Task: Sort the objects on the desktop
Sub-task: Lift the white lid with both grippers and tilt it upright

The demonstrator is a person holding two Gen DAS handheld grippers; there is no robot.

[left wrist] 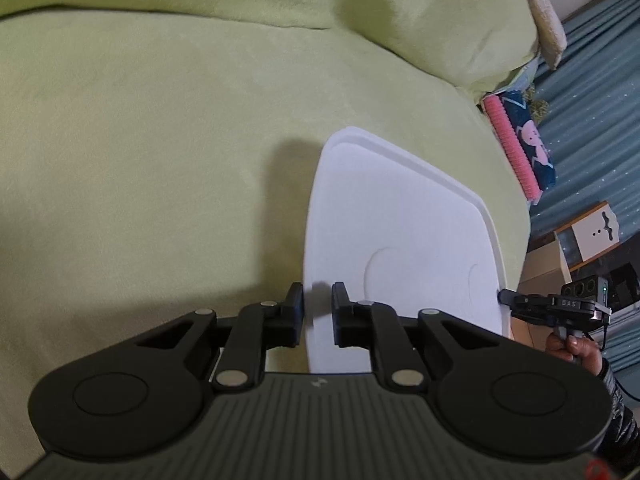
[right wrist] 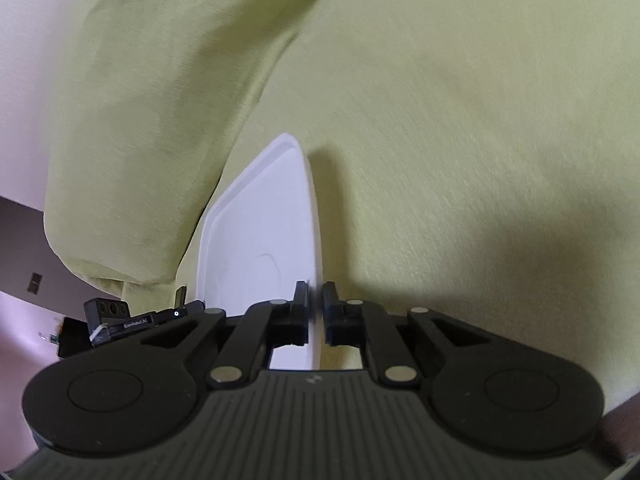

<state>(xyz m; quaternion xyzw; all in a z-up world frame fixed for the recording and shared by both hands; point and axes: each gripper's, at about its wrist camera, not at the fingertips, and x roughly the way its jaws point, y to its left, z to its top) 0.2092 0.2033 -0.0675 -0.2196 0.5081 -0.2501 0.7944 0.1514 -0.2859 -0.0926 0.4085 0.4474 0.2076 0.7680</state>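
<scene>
— Left wrist view first: any writing? 
— On the right tongs (left wrist: pixel 505 297), seen at the far side of the white tray (left wrist: pixel 400 240), the body reads "DAS". A cream box (left wrist: pixel 596 232) beyond the bed's right edge carries a black moustache mark and dots — no words I can read.
— And from the right wrist view?
— The left tongs (right wrist: pixel 182 296) show "GenRobot.AI" on the housing.
— How are the hands posed?
— A hand (left wrist: pixel 572 350) in a dark sleeve grips the right tool's handle from below, level with the tray's edge. The other hand is out of sight.
— State of each tongs?
— Both are narrowed onto the tray's rim, one on each opposite edge — left tongs (left wrist: pixel 318 300) with the thin rim between its fingers, right tongs (right wrist: pixel 316 298) likewise.
— Where is the tray?
— Over the green bedspread (left wrist: pixel 160 160), near the bed's right edge, below the pillow (left wrist: pixel 440 20). Whether it touches the bed I cannot tell.
</scene>
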